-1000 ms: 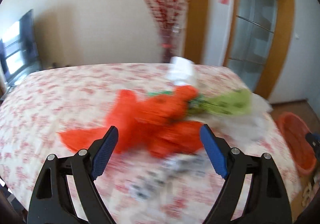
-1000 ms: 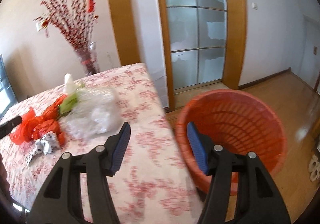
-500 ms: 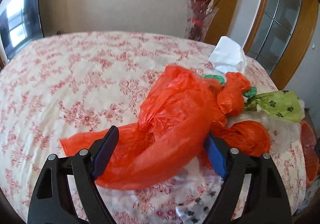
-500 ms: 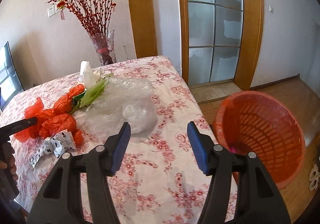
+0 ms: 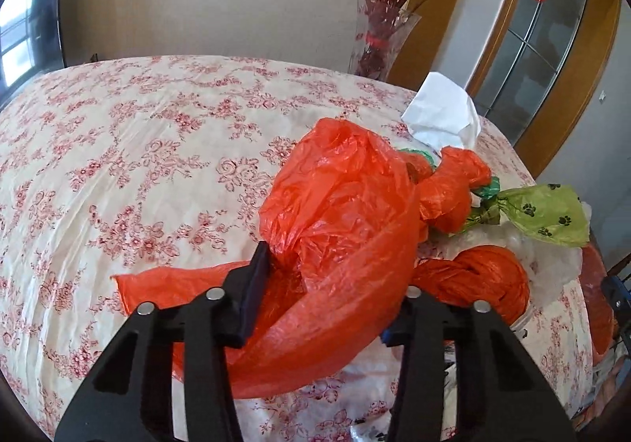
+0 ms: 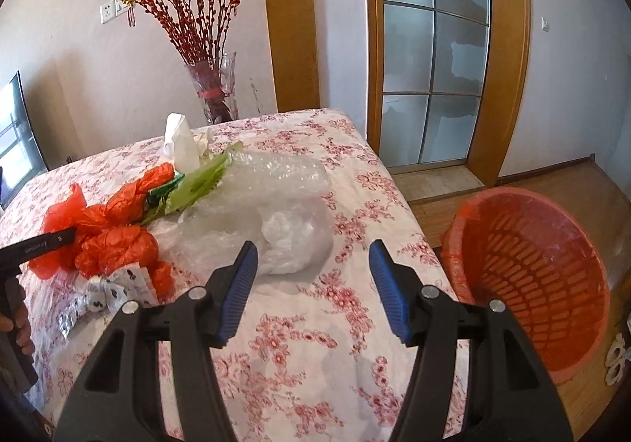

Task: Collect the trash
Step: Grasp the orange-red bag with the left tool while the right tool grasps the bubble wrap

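A pile of trash lies on the floral tablecloth (image 5: 118, 150): a large crumpled orange plastic bag (image 5: 339, 205), smaller knotted orange bags (image 5: 473, 280), a green paw-print bag (image 5: 548, 213), a white tissue (image 5: 441, 114) and clear bubble wrap (image 6: 272, 201). My left gripper (image 5: 327, 296) has closed in around the large orange bag, which fills the space between the fingers. My right gripper (image 6: 311, 280) is open and empty above the table, just short of the bubble wrap. An orange mesh trash basket (image 6: 532, 264) stands on the floor to the right of the table.
A glass vase (image 6: 215, 91) of red branches stands at the table's far edge. A black-and-white printed wrapper (image 6: 106, 292) lies at the near side of the pile. A glass-panelled door with a wooden frame (image 6: 434, 47) is behind the table's right end.
My left gripper moved forward onto the big orange bag and its fingers closed in on it. My right gripper swung left from the basket toward the bubble wrap, still open.
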Available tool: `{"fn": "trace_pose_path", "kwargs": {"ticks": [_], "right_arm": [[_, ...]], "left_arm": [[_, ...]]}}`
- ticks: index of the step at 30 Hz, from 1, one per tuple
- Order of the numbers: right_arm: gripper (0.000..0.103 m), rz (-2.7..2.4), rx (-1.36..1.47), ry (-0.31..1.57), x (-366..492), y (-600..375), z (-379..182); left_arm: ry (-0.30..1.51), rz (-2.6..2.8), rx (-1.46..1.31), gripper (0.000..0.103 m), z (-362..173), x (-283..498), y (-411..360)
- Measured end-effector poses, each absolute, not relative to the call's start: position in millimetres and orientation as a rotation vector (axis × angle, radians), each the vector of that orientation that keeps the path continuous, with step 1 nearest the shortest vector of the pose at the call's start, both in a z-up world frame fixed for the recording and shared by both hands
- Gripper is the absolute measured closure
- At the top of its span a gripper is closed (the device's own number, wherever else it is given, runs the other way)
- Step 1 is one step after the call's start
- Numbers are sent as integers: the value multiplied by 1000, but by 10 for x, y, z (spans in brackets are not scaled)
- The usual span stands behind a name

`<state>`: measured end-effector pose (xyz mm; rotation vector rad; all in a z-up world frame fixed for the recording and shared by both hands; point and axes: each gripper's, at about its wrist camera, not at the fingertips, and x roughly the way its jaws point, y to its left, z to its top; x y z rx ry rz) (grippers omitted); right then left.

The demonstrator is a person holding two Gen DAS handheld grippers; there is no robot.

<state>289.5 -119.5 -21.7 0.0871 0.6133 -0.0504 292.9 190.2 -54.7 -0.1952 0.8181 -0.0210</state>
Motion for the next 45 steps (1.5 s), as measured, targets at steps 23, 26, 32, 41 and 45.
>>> {"fn": "trace_pose_path", "kwargs": {"ticks": [23,26,32,41,45], "right_arm": [[51,-16,189,637,3669,-1120,-115],[52,0,186,658,3701,-1098,-151],[100,42,162,714,3752,-1022,-252],[49,12,173,634,3679,-1126,-87],[44,0,189,634,3835,-1153,-42]], "left_arm": [[699,-10,-211,68,-59,2653,2172],[672,-14,-204,68,59,2607,2150],[646,-24,-201,68,197,2557,2071],[641,-54,-188,68,251,2556,1942],[651,-59,-180,68,221,2588,1908]]}}
